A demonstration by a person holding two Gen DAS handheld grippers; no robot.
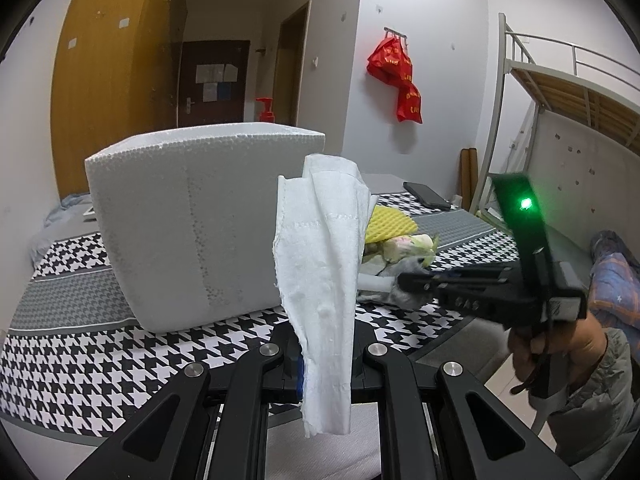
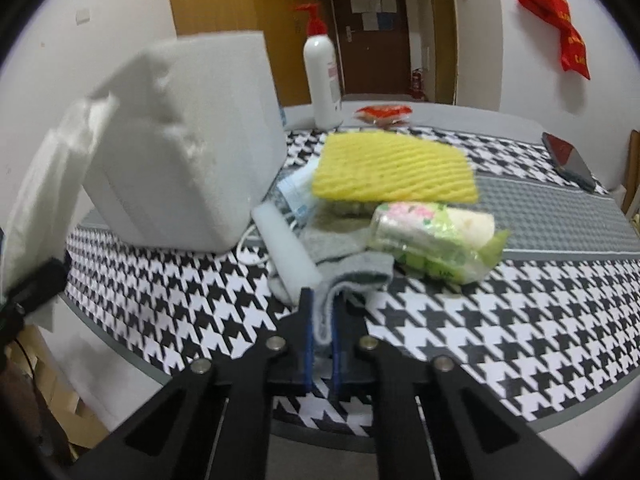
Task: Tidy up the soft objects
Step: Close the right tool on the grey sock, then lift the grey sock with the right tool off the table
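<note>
blocked L: foam box (image 2: 188,152) | ahead: soft pile (image 2: 392,216) | free: bare cloth (image 2: 500,328) R/front

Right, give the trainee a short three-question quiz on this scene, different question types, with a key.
1. True or false: the left gripper is shut on a strip of white tissue paper.
2. What does the right gripper pinch? A) yellow foam net B) grey sock C) white bottle
3. Fill in: the yellow foam net lies to the ___ of the white foam box in the right wrist view.

Key: 1 true; 2 B, the grey sock; 3 right.
</note>
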